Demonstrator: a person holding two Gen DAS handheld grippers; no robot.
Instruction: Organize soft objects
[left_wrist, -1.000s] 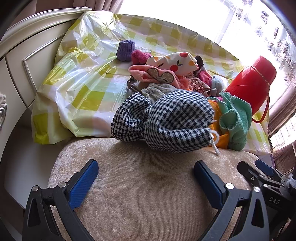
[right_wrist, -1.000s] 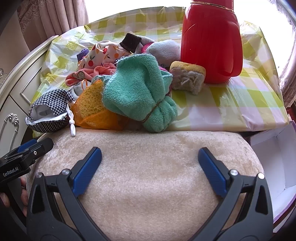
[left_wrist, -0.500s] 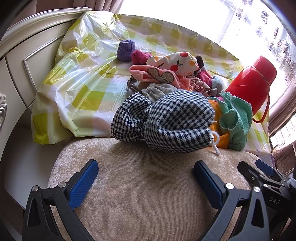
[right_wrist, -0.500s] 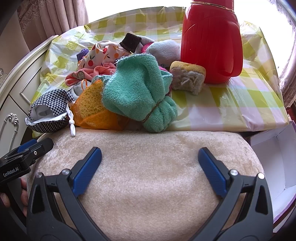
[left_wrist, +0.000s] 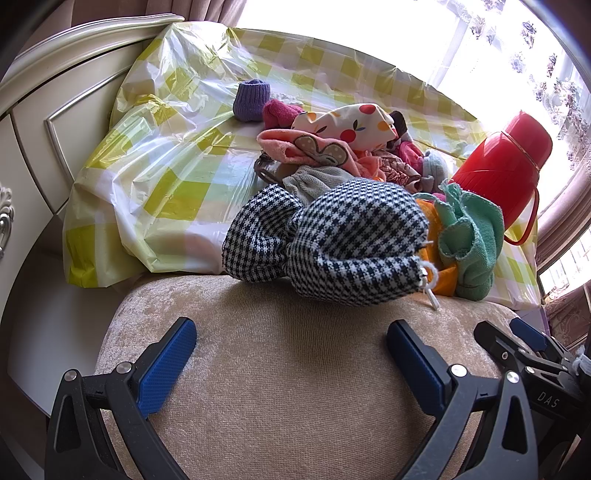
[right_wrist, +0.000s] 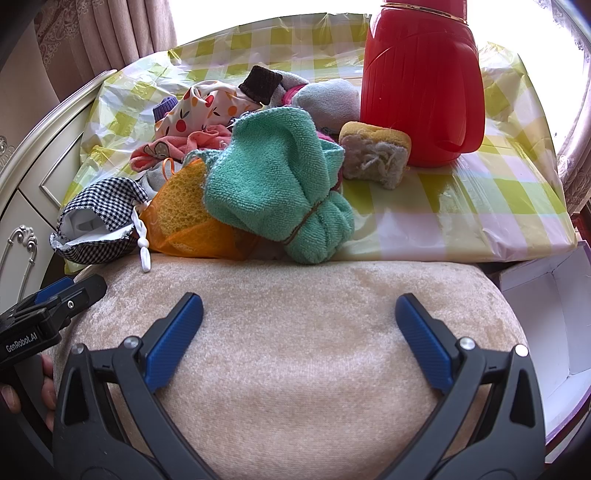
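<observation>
Checked plastic sheeting (left_wrist: 177, 155) is spread over the tabletop, where the heap of soft objects (right_wrist: 258, 162) is piled beside a red flask (right_wrist: 421, 85). Both grippers, left (left_wrist: 291, 354) and right (right_wrist: 299, 325), are held over a beige cushion (right_wrist: 295, 332), jaws spread and empty. A houndstooth pouch (left_wrist: 343, 236) lies straight ahead of the left jaws, nearest that hand, its long axis crosswise.

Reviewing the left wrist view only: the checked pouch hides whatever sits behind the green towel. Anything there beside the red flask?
Observer: Yes, a yellow sponge lies against the flask's base.
Operator: Is the pouch closed?
Observer: No, the pouch gapes open, showing its white lining.
Operator: Is the towel loose?
Observer: No, a band cinches the towel near one end.
</observation>
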